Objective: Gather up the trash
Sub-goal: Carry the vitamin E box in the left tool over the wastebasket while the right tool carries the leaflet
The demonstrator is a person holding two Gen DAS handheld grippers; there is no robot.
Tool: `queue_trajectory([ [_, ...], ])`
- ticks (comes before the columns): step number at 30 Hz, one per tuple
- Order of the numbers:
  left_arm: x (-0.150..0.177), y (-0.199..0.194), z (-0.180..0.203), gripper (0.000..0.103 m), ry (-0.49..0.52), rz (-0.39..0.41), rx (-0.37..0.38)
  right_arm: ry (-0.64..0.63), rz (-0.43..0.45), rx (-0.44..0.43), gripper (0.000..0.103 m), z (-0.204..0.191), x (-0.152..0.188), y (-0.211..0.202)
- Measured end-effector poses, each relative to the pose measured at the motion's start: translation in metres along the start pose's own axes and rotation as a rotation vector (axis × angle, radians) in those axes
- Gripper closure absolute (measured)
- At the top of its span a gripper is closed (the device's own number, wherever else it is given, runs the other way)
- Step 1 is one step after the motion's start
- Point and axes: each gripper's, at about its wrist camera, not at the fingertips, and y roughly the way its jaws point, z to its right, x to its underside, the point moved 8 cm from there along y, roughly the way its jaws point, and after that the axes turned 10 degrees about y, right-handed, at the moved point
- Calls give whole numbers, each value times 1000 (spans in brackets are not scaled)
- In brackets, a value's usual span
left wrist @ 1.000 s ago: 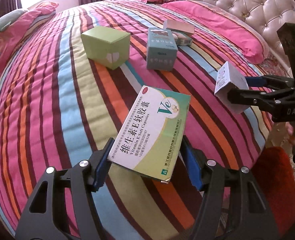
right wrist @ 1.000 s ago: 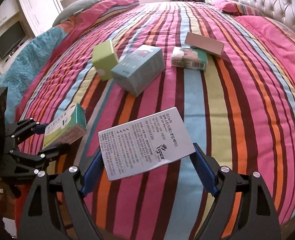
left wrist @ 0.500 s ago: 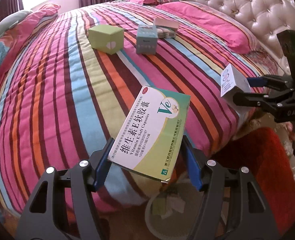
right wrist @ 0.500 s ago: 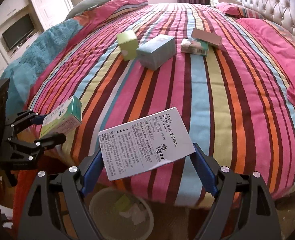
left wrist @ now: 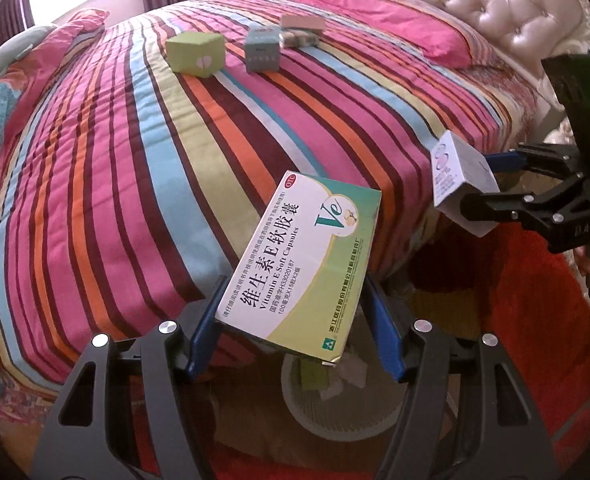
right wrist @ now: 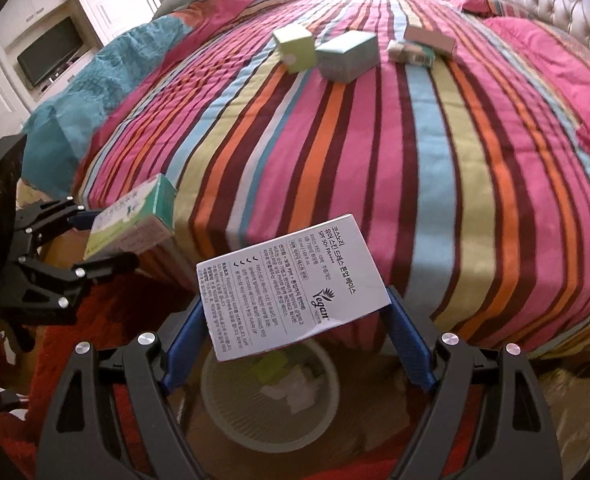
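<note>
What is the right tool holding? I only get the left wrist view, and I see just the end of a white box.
Observer: A flat white box, its broad face covered in black print, clamped between the blue pads of the right tool.
Operator: Where's the bin from there?
Observer: In the right wrist view the bin shows just below that box, with a green box and white scraps inside.
Operator: Anything else I can't see?
Observer: A dark TV set among white cabinets at the far left.
</note>
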Motion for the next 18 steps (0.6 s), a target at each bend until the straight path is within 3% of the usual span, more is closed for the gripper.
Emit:
queue_trajectory([
  [8,34,10,23,39,-32,-20,47,65,-65,-19,24,-6,36,17],
  [18,63,34,53,39,41,-123,77,144,-179,-8,24,1,70,40],
])
